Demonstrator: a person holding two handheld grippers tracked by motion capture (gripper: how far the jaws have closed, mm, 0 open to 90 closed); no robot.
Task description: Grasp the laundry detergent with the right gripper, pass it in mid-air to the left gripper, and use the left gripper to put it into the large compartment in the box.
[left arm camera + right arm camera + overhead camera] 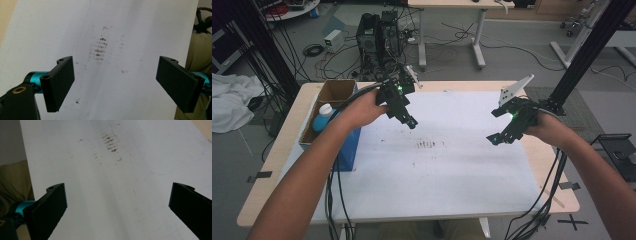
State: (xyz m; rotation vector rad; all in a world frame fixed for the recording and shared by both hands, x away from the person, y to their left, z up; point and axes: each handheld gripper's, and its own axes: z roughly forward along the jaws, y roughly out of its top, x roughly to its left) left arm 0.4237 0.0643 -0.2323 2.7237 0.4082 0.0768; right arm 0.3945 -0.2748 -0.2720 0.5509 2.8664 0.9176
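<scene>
While both hands hover over the table, each tool is empty, as listed below.

Left gripper: the black two-jaw left gripper (411, 121) is held above the white sheet, jaws spread wide and released, nothing between them; in its own view (116, 80) bare paper shows in the gap.

Right gripper: the black two-jaw right gripper (493, 138), topped by a grey three-cornered plate, also hangs with jaws wide apart and empty (118, 207).

Between the grippers: a patch of small brown smudges (428, 144) lies on the sheet, roughly midway between the two tools, ahead of each pair of jaws (100, 50) (110, 142); neither gripper touches it.

Under the grippers: a large white paper sheet (452, 190) covers most of the light wooden table (262, 200).

Beyond the left gripper, on its outer side: an open cardboard box with blue sides (334, 92) stands at the table's edge, holding a blue bottle with a white cap (323, 116), well apart from the jaws.

Cables: black cables trail from both grippers toward the person.
</scene>
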